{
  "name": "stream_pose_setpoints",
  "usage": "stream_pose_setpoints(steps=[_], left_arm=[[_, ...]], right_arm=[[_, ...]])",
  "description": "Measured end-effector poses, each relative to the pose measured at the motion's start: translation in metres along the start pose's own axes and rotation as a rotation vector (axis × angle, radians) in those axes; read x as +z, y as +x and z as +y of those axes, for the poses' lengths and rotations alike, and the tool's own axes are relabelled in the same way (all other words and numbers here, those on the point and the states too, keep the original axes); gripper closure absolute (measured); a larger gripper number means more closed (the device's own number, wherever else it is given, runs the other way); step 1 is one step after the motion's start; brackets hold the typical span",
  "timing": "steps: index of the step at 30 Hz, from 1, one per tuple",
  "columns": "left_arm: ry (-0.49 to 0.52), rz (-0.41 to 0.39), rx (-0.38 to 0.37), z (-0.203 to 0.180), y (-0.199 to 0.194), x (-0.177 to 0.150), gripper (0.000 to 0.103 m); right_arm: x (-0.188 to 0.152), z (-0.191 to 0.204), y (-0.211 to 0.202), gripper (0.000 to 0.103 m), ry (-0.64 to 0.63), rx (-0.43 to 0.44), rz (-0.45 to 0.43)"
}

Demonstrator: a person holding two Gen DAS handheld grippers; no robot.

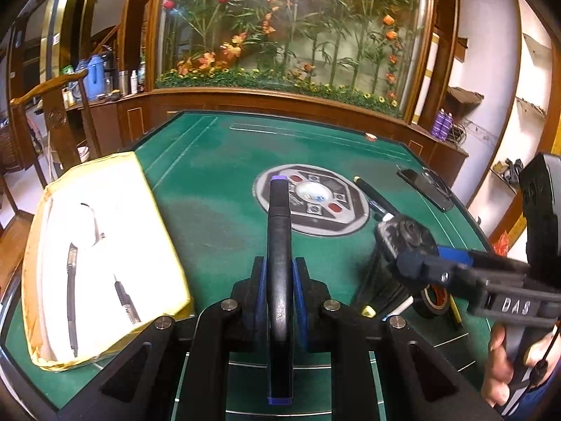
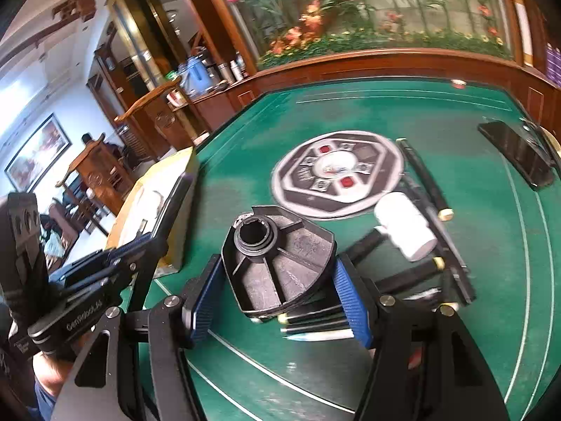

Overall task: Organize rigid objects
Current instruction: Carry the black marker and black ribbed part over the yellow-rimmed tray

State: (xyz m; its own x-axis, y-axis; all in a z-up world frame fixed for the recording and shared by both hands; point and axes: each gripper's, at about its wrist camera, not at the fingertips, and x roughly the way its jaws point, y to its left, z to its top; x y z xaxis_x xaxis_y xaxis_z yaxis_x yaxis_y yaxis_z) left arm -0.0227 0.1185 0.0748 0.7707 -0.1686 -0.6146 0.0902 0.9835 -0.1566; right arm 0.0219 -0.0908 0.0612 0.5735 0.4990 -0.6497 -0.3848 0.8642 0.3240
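"DAS" in raised grey letters on side of right gripper [image 1: 408, 245] body, seen at right in left wrist view. "GenRobot.AI" in white on black body of left gripper [image 2: 171, 203], near left in right wrist view. Small label below it too blurred to read. Marks on table's centre panel [image 2: 338, 172] unreadable.

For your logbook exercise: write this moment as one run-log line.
left gripper: shut on black marker | right gripper: shut on black ribbed part | yellow box: holds pens
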Motion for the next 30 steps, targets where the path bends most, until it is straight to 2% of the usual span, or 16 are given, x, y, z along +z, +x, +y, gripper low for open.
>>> stream_pose_setpoints(steps=[20, 30], left_arm=[[-0.192, -0.117, 0.11, 0.106, -0.045, -0.001, 0.088], [-0.31, -0.112, 0.177, 0.162, -0.041, -0.014, 0.088]], right_arm=[[0.01, 0.113, 0.038, 0.041, -0.183, 0.1, 0.078], [0.021, 0.169, 0.067, 0.04, -0.255, 0.145, 0.101]])
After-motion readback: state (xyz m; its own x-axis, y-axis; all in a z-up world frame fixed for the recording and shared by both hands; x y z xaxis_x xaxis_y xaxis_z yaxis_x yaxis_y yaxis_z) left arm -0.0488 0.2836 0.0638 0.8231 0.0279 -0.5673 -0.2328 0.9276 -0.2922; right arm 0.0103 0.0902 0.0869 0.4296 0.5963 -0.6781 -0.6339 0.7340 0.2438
